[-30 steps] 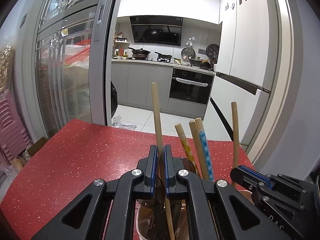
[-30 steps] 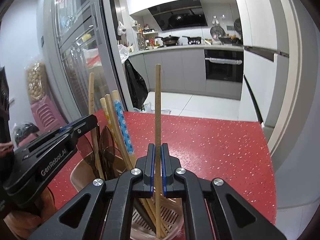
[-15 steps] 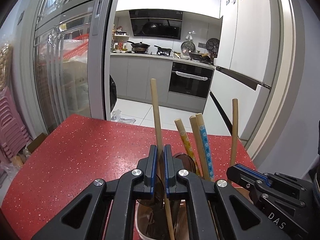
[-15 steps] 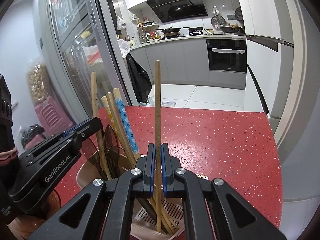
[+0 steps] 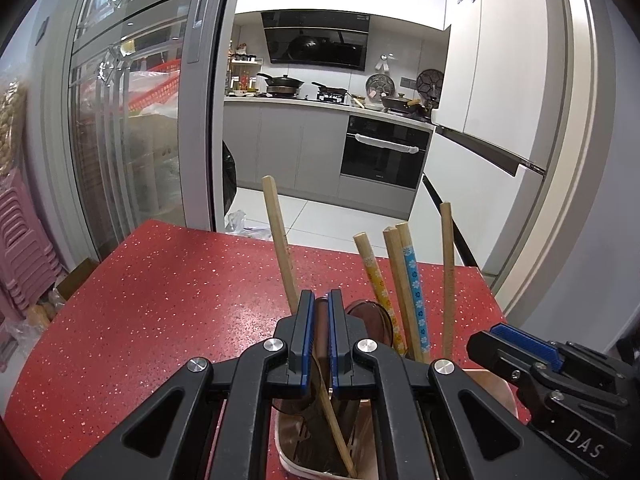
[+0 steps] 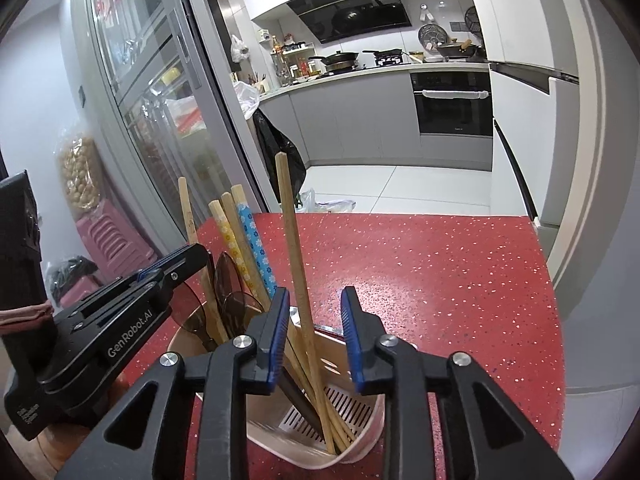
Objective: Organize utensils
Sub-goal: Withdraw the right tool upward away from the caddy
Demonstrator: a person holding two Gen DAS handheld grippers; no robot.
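A beige utensil holder (image 6: 360,446) stands on the red speckled table (image 6: 440,272), holding several wooden chopsticks, patterned chopsticks (image 6: 252,248) and dark translucent spoons (image 6: 228,284). My right gripper (image 6: 314,338) is open above the holder; a plain wooden chopstick (image 6: 292,236) stands loose between its fingers, leaning in the holder. My left gripper (image 5: 319,340) is nearly shut above the holder (image 5: 292,452), with a narrow gap; a wooden chopstick (image 5: 278,240) rises just behind its left finger and slants down under the gap. I cannot tell if it is gripped.
The table's far edge faces a kitchen doorway with a glass sliding door (image 5: 132,128) on the left. A white fridge (image 5: 500,100) stands at right. Pink stools (image 5: 24,248) are stacked at far left. Each gripper shows in the other's view.
My right gripper has opened and let go of the plain chopstick, which now leans in the holder. In the left view the chopstick has tilted left, out of line with the fingers.
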